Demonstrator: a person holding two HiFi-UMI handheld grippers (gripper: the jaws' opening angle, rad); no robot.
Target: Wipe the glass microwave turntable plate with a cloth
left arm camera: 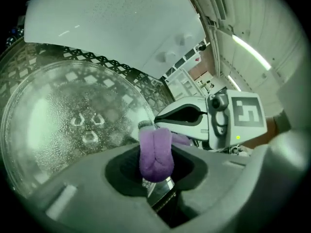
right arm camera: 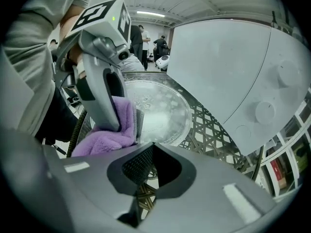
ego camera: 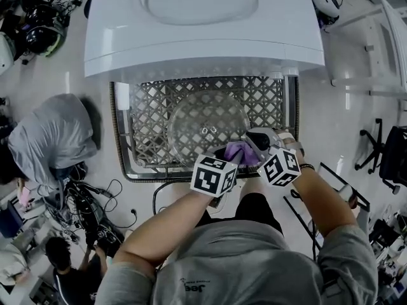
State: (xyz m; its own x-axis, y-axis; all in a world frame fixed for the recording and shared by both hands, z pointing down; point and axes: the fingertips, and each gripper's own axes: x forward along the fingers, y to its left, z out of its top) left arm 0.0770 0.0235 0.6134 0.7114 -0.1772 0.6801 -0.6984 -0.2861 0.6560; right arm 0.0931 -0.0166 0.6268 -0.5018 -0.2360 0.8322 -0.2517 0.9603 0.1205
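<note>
Seen from above, a clear glass plate [ego camera: 206, 126] lies flat in a lattice basket [ego camera: 273, 100]. A white microwave [ego camera: 203, 37] stands just beyond the plate's far edge. A person leans over the plate's near edge with a gripper in each hand.

The left gripper [ego camera: 232, 154] sits at the plate's near rim. Its jaws are clamped tight on a folded purple cloth [ego camera: 240, 152], and the cloth bulges out around the tips. From this gripper's own camera, the cloth [left arm camera: 155, 159] rises at the plate's [left arm camera: 63, 125] rim. The plate's three small raised feet show through the speckled glass.

The right gripper [ego camera: 249, 138] is also at the near rim, just beside the left one and touching the cloth. In its own camera its jaws are drawn together to a point [right arm camera: 153, 144] right at the plate's [right arm camera: 160, 110] edge. Nothing is plainly visible between them, and it is unclear whether they nip the rim. The cloth [right arm camera: 104, 140] lies beside that point, under the left gripper [right arm camera: 121, 123].
</note>
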